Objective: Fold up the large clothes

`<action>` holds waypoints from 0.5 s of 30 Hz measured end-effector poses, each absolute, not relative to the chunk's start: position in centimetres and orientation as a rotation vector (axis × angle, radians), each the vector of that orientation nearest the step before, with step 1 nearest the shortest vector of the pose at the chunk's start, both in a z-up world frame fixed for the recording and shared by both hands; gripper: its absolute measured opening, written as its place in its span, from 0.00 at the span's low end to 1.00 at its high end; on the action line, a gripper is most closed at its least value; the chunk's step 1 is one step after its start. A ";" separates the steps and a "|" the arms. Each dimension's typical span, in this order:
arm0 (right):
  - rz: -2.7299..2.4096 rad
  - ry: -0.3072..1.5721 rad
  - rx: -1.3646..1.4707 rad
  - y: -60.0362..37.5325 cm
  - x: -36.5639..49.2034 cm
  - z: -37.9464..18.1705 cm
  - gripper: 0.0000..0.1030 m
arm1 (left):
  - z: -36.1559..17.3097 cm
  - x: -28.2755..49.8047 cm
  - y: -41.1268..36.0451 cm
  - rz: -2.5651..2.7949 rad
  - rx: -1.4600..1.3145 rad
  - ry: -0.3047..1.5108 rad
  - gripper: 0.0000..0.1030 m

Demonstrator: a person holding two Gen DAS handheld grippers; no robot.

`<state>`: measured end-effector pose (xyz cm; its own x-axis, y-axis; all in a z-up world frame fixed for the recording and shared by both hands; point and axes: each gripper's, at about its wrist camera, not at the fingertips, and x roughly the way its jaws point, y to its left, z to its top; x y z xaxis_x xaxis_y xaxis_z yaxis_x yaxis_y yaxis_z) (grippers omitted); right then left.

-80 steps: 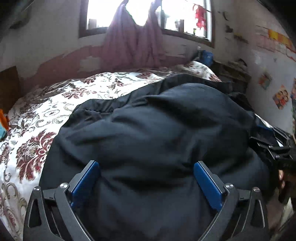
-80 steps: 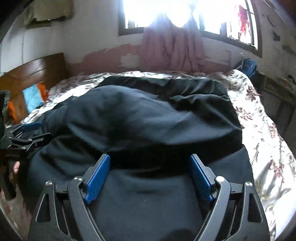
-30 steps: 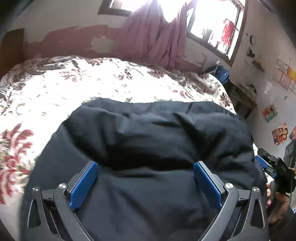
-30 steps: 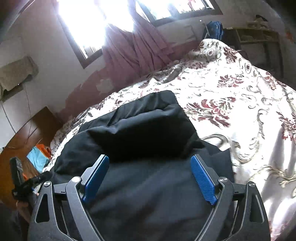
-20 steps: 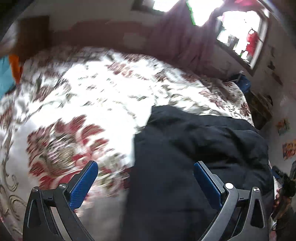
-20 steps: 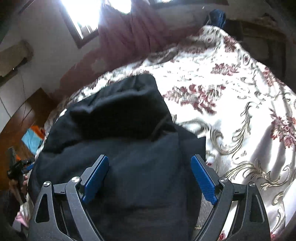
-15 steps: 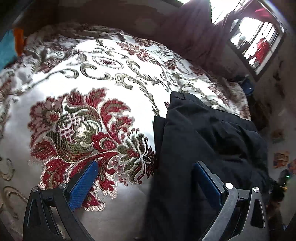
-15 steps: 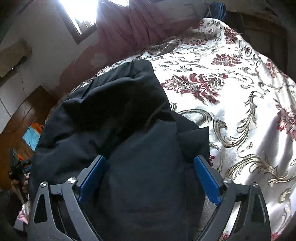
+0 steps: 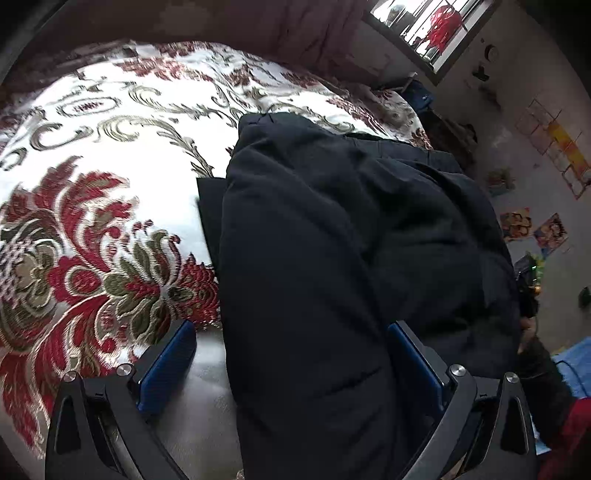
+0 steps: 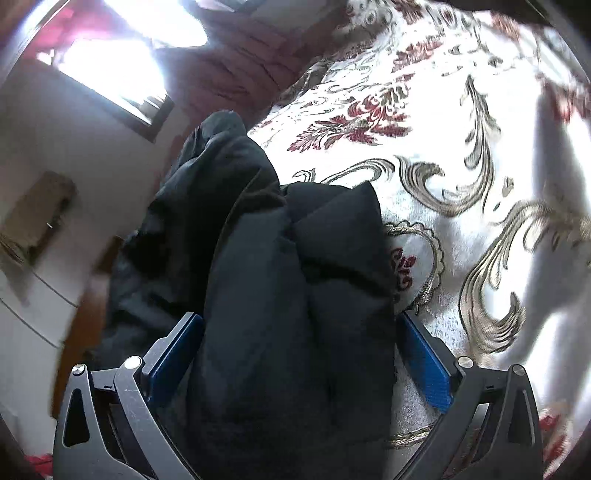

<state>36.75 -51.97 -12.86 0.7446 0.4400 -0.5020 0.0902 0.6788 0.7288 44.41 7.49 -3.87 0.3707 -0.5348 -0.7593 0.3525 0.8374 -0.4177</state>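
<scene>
Black padded jacket (image 9: 332, 258) lies bunched on the floral bedspread (image 9: 92, 177). Left wrist view alone shows posters (image 9: 532, 229) on the wall right of the jacket and a barred window (image 9: 424, 26) beyond its far end; right wrist view alone shows a bright window (image 10: 110, 62) and maroon curtain (image 10: 229, 62) past the jacket's far end. Left gripper (image 9: 291, 365) is tilted down over the jacket's left edge, jaws wide apart, straddling fabric and bedspread. Right gripper (image 10: 301, 354) is rolled sideways, jaws wide apart, astride the jacket's (image 10: 295, 295) right-hand fold, bedspread (image 10: 480, 166) to its right.
</scene>
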 end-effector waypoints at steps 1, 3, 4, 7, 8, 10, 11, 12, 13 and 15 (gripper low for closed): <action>0.235 0.718 0.835 -52.1 36.7 -13.2 0.99 | -4.0 44.6 7.4 -0.583 -0.201 1.059 1.00; 0.266 0.711 0.854 -52.1 36.6 -13.4 0.99 | -4.1 45.0 7.1 -0.591 -0.207 1.083 1.00; 0.297 0.702 0.860 -52.0 36.3 -13.3 0.99 | -4.2 45.3 6.9 -0.595 -0.211 1.097 1.00; 0.427 0.660 0.842 -50.7 35.3 -12.5 0.99 | -4.5 45.8 5.7 -0.635 -0.233 1.138 1.00; 0.453 0.657 0.828 -50.2 35.0 -12.3 0.99 | -4.6 45.9 5.0 -0.660 -0.245 1.153 1.00; 0.471 0.702 0.750 -48.3 34.9 -12.2 0.99 | -5.1 45.9 3.3 -0.704 -0.248 1.188 1.00; 0.458 0.714 0.724 -47.8 34.8 -12.1 0.99 | -5.4 45.8 2.6 -0.708 -0.237 1.196 1.00; 0.443 0.722 0.696 -47.2 34.9 -12.1 0.99 | -5.5 45.7 2.2 -0.701 -0.228 1.197 1.00; 0.443 0.724 0.699 -47.1 35.0 -12.1 0.99 | -5.7 45.8 2.0 -0.691 -0.227 1.194 1.00; 0.454 0.720 0.729 -47.5 34.9 -12.3 0.99 | -5.7 45.8 2.0 -0.690 -0.234 1.182 1.00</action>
<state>34.93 -47.50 -12.31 0.6739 0.6011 -0.4296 -0.1287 0.6681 0.7328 45.79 2.02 -5.70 0.2042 -0.6063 -0.7686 0.3708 0.7745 -0.5124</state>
